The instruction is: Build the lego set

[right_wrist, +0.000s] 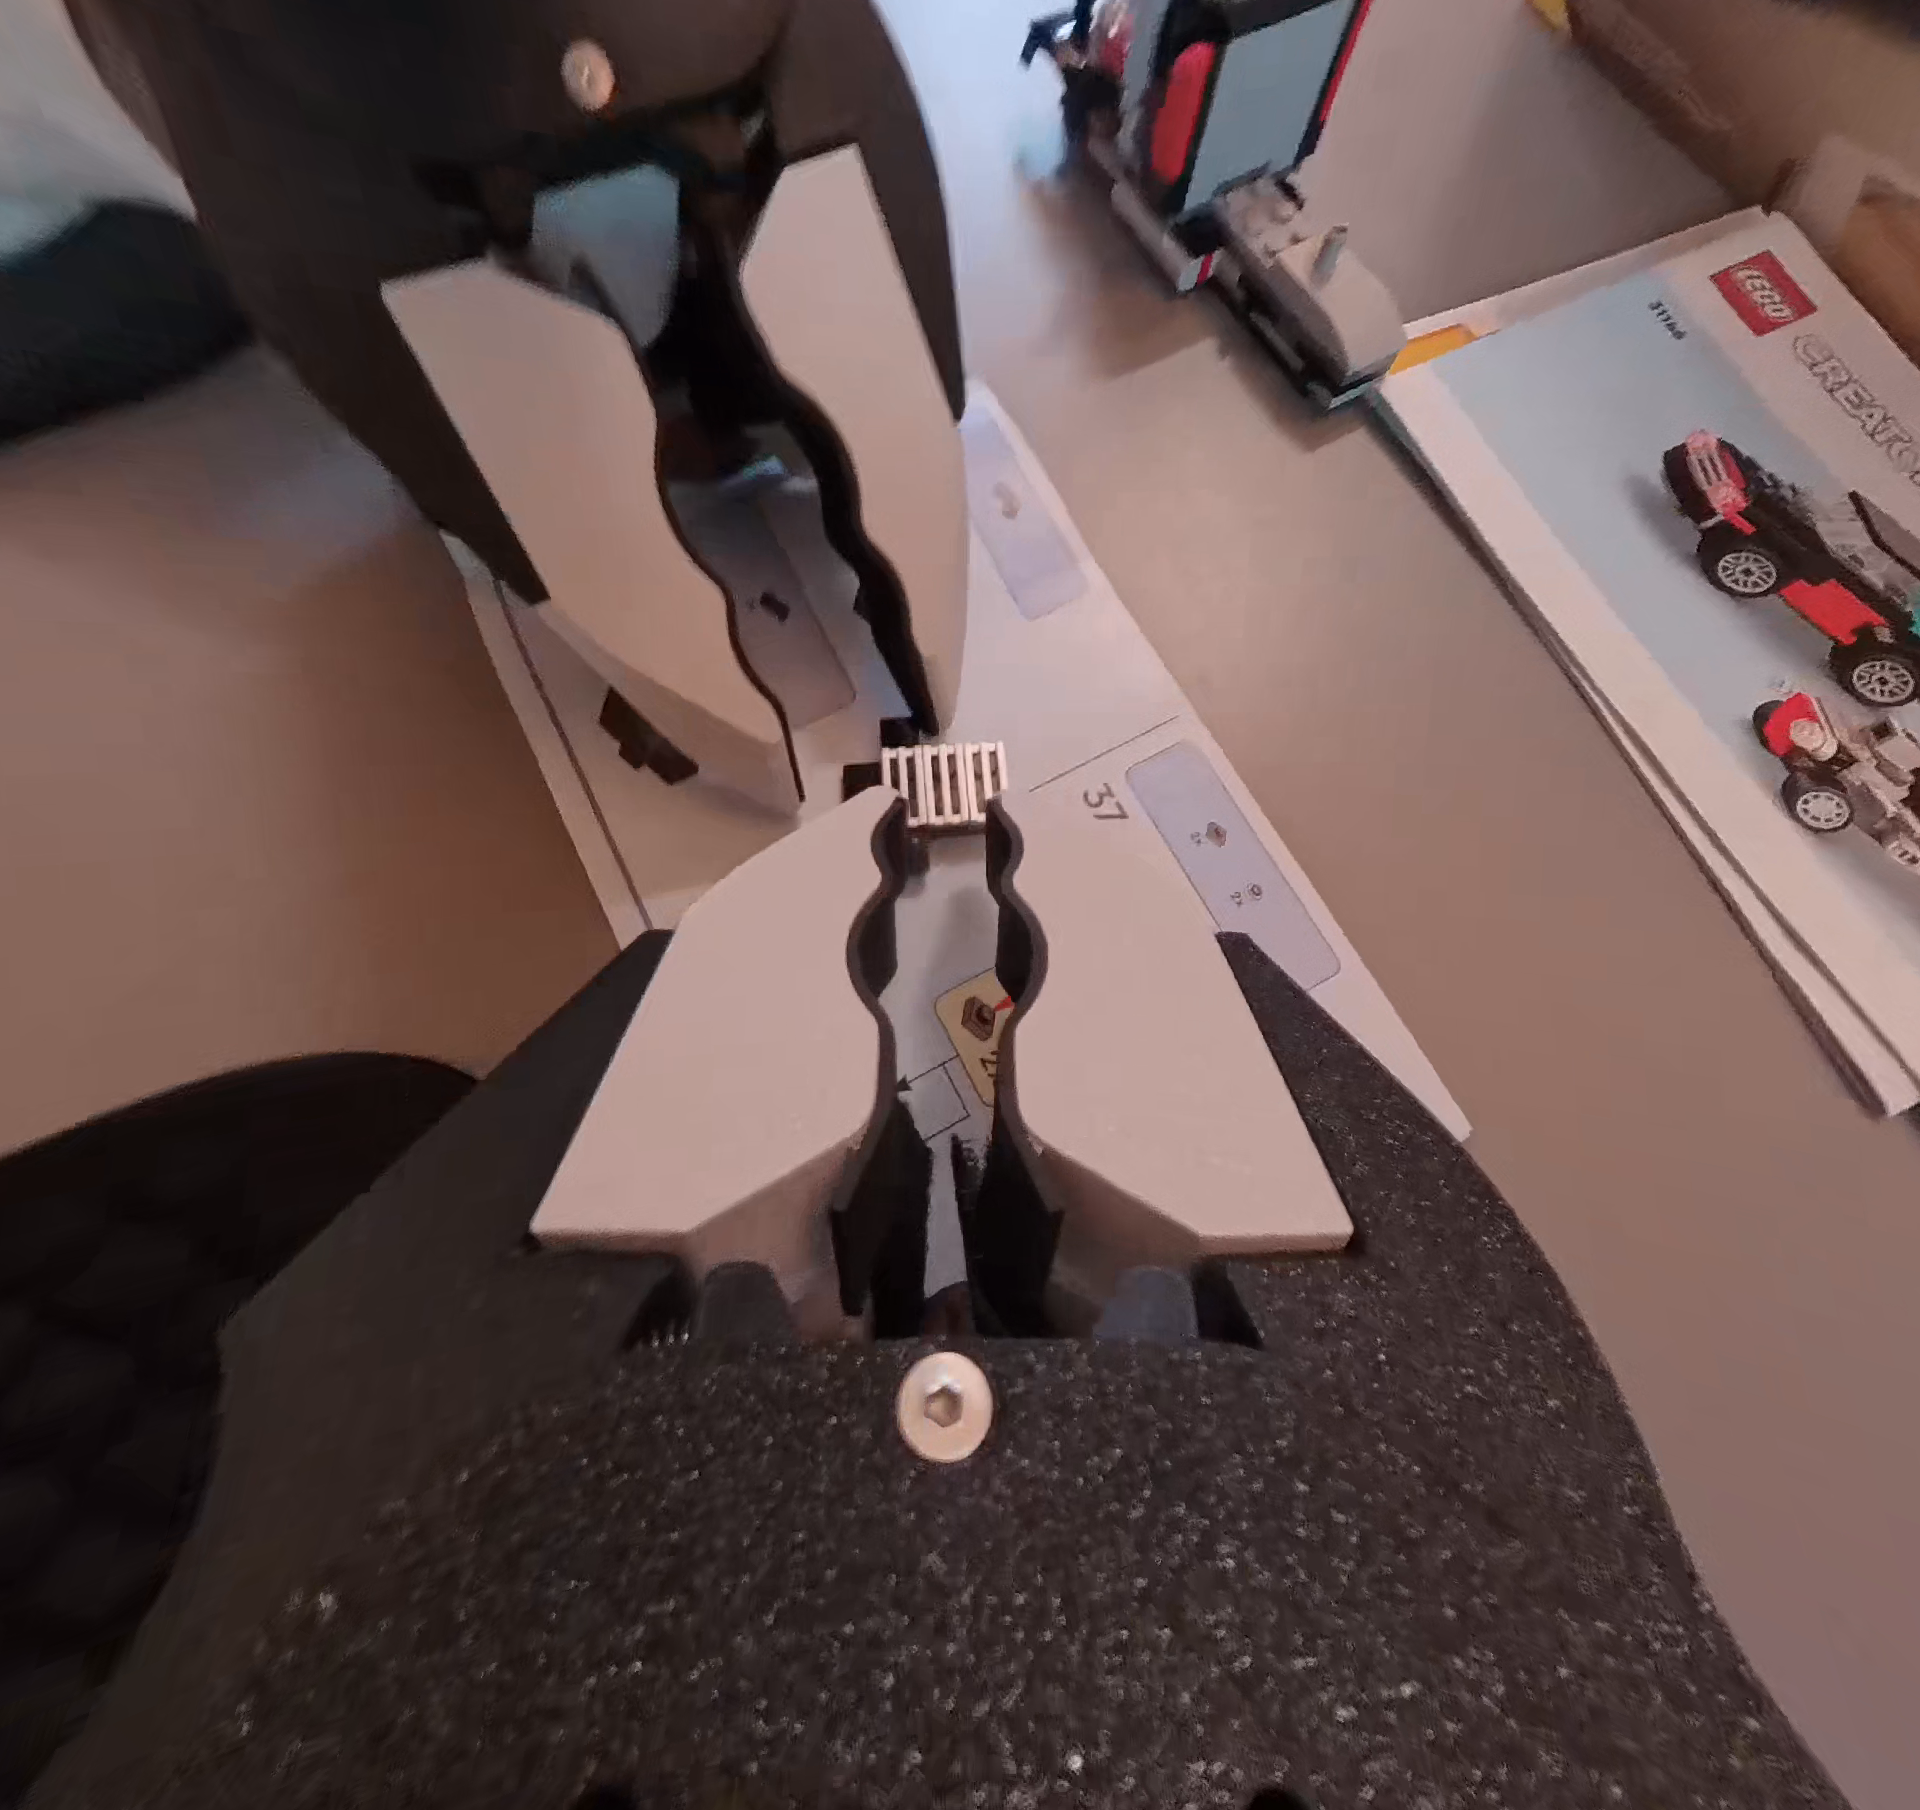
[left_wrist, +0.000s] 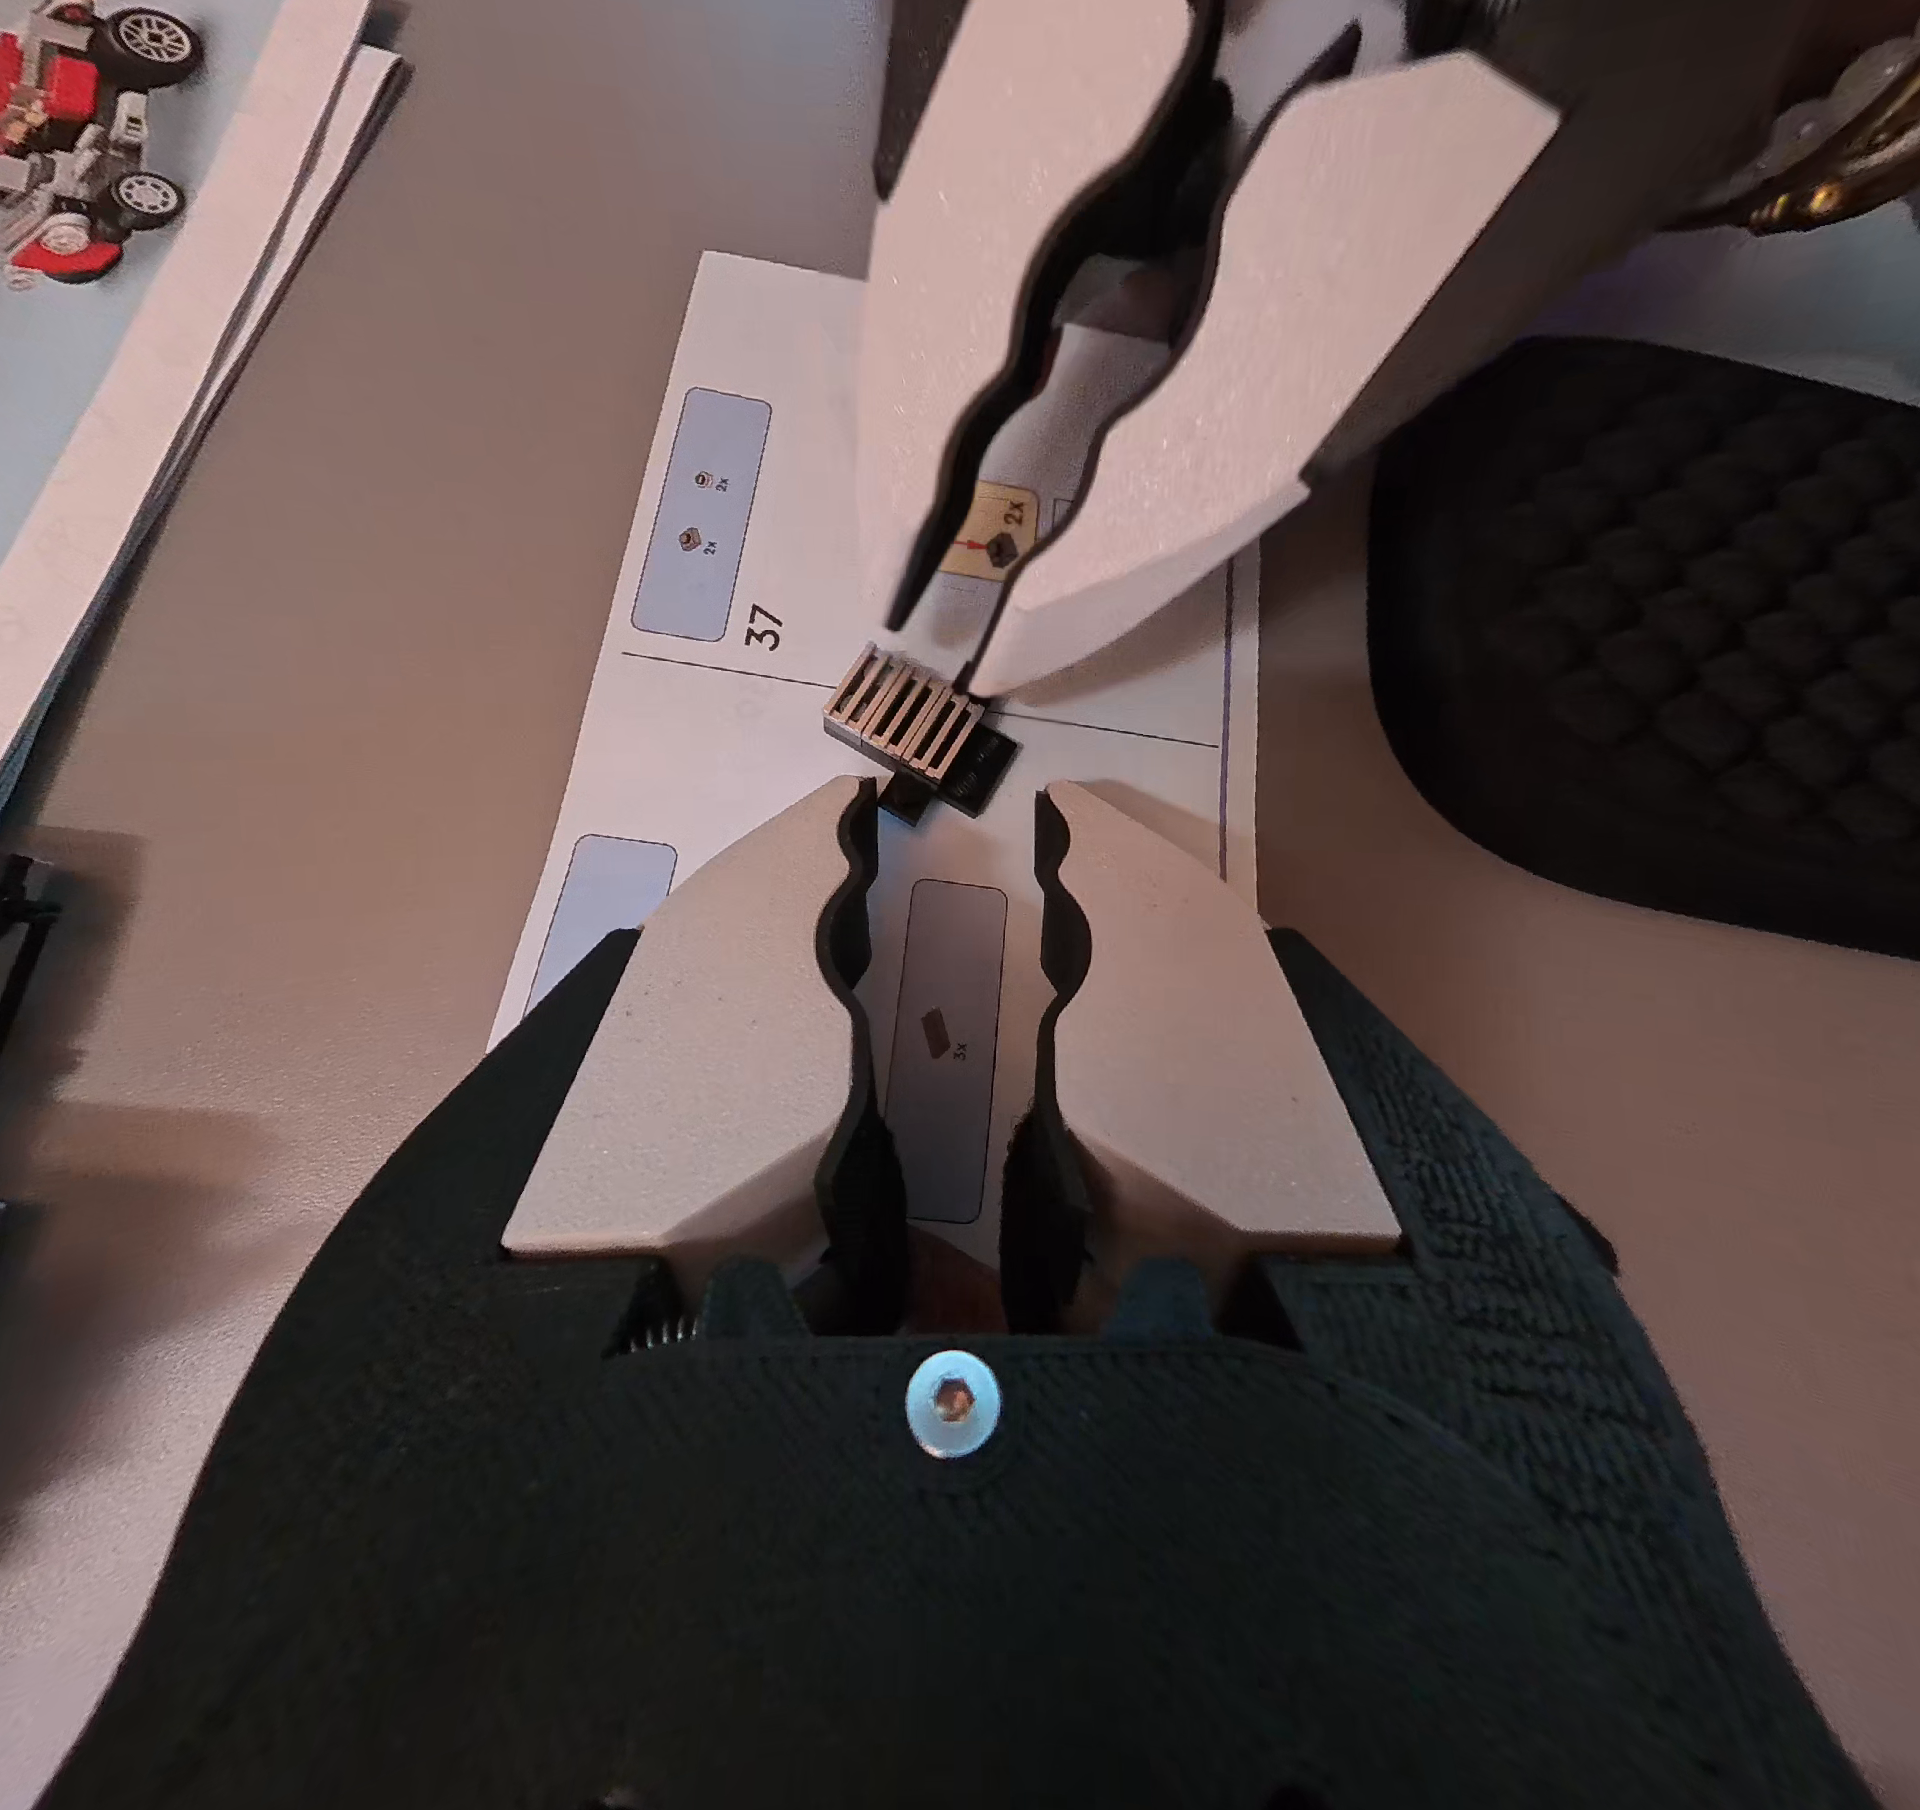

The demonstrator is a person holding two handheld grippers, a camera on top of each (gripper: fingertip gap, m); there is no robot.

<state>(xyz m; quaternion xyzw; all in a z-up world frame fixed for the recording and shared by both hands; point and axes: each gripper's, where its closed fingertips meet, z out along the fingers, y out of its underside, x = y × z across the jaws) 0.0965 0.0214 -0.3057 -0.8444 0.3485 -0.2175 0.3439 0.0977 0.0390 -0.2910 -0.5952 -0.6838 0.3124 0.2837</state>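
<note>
A small grey grille piece [left_wrist: 904,716] sits on a black piece [left_wrist: 982,773] on an open instruction sheet [left_wrist: 707,721]. My left gripper [left_wrist: 954,794] is open just in front of it, and its left fingertip [left_wrist: 857,804] touches the black piece. My right gripper [left_wrist: 937,656] comes from the far side with its tips at the grille. In the right wrist view the grille [right_wrist: 943,784] lies with its near end between the narrowly parted tips of my right gripper [right_wrist: 945,806]. I cannot tell whether they pinch it. The left gripper [right_wrist: 862,761] stands opposite, over the black piece [right_wrist: 860,780].
Stacked instruction booklets [left_wrist: 156,306] lie at the left, and they also show in the right wrist view [right_wrist: 1662,617]. A partly built red, grey and black vehicle [right_wrist: 1247,150] stands behind them. A black mesh cushion [left_wrist: 1662,638] lies to the right. A loose black piece [right_wrist: 644,742] lies on the sheet. My left and right fingertips are right by each other.
</note>
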